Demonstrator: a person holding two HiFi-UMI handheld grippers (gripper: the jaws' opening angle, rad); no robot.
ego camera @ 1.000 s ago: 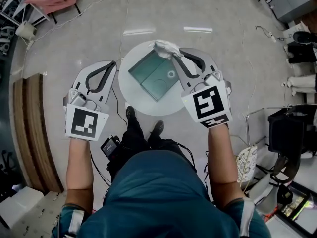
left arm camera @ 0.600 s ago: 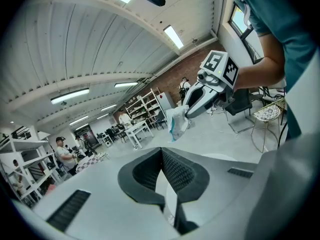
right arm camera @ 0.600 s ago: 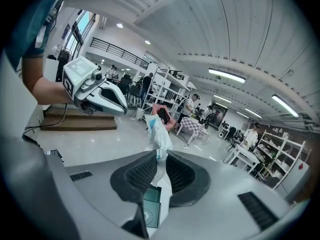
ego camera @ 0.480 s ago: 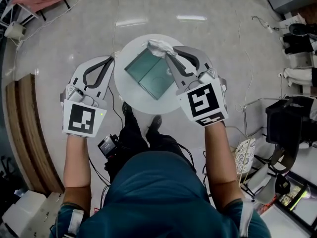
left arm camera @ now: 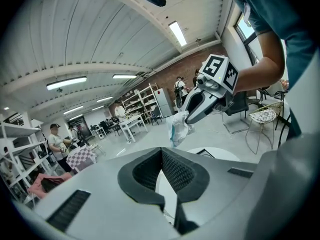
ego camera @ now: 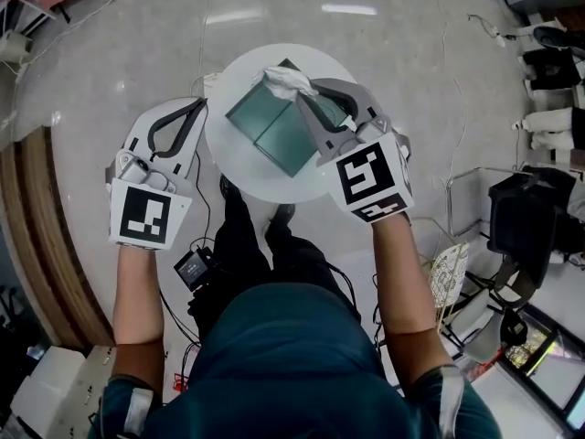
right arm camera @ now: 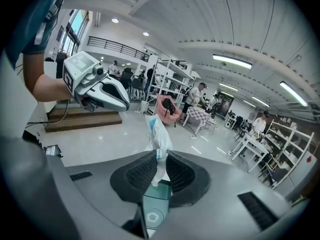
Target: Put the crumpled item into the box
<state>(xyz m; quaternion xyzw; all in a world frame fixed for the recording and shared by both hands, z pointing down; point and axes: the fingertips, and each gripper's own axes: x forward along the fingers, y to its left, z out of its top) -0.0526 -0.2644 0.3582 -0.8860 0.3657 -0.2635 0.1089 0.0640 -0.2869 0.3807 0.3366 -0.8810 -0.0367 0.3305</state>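
An open green box (ego camera: 272,124) lies on a small round white table (ego camera: 236,163). My right gripper (ego camera: 306,91) is shut on the crumpled white item (ego camera: 284,80) and holds it above the box's far corner. In the right gripper view the item (right arm camera: 157,133) sticks up between the pads, with the box (right arm camera: 155,204) below them. My left gripper (ego camera: 196,106) hovers beside the table's left edge, shut with nothing in it. The left gripper view shows its pads touching at the tips, and beyond them the right gripper (left arm camera: 187,115) with the item (left arm camera: 177,129) hanging from it.
A wooden platform (ego camera: 37,245) runs along the floor at the left. A black device (ego camera: 192,268) with cables lies by the person's feet. A dark bag and stands (ego camera: 530,231) crowd the right side. Shelves, tables and people are far off in the hall.
The right gripper has carried the crumpled item slightly left, further over the box. The left gripper has stayed beside the table, still shut.
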